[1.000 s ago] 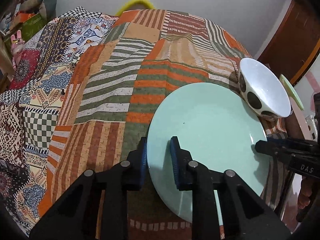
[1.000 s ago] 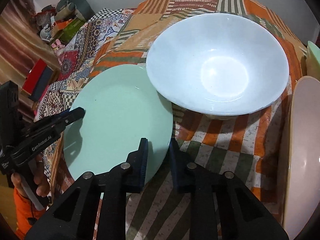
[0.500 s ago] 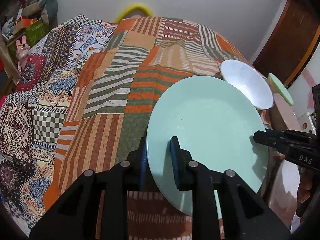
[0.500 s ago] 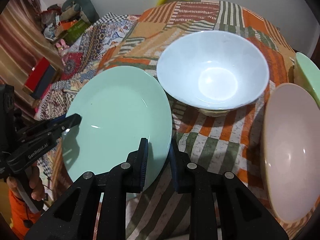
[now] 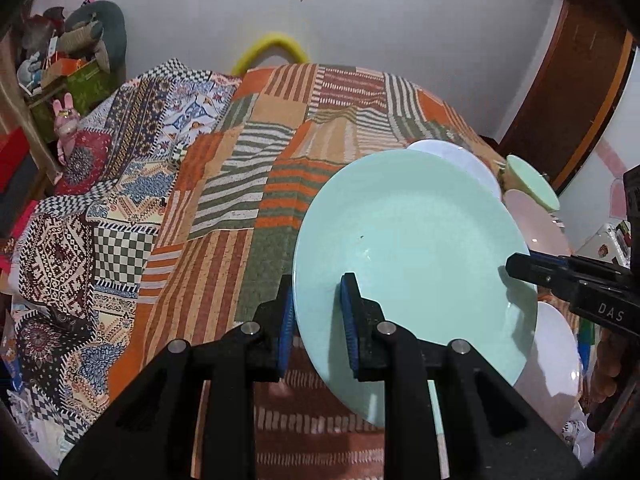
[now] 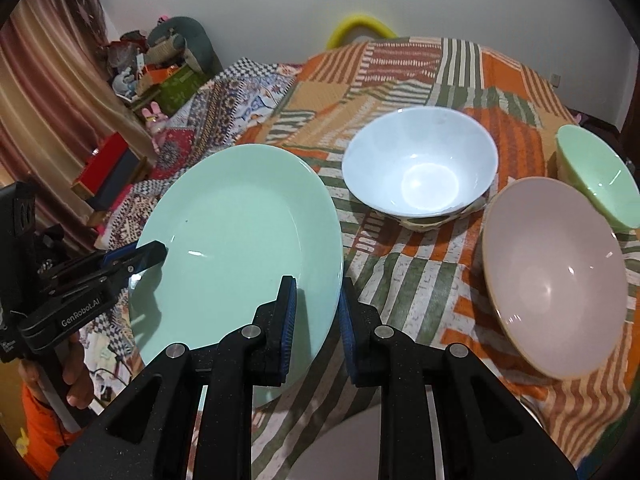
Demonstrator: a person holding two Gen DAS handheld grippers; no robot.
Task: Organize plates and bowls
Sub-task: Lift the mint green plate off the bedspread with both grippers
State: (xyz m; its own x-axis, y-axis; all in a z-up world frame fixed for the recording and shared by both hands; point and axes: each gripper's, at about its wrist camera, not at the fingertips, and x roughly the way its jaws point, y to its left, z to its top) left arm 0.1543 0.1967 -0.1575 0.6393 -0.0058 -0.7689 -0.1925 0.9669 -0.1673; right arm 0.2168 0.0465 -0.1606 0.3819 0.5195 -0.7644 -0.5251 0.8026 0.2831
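Plate: mint-green plate (image 5: 416,248), round, glossy, shallow w/ smooth rim; held tilted above the patchwork cloth (image 5: 248,200), one gripper on each side edge.
Left gripper: left gripper (image 5: 318,322), black plastic arms w/ ribbed blue pads; jaws narrow, clamped on plate's near-left rim, one pad over, one under.
Right gripper: right gripper (image 6: 318,322), same build; jaws narrow, pinching plate's right rim. From left cam it shows as a black bar lettered "DAS" at plate's far edge.
White bowl: white bowl (image 6: 420,164), deep, round, shiny inside, dark spots on outer wall; sits on cloth beyond plate. In left view mostly hidden behind plate, only a rim sliver shows.
Pink plate: pale pink plate (image 6: 554,276), wide, shallow, tan rim edge, glossy; right of white bowl.
Green bowl: light green bowl (image 6: 600,174), small; cut off by frame edge at right, partly behind pink plate.
Cloth: woven-look patchwork, orange/green/cream stripes, checks & prints at left; wrinkled, drapes over a bed-like surface.
Hard to see: white round dish (image 5: 556,356) under plate's right edge, only part visible. A hand (image 6: 78,376) grips left handle, orange sleeve below, half out of frame. Clutter far left is blurred.
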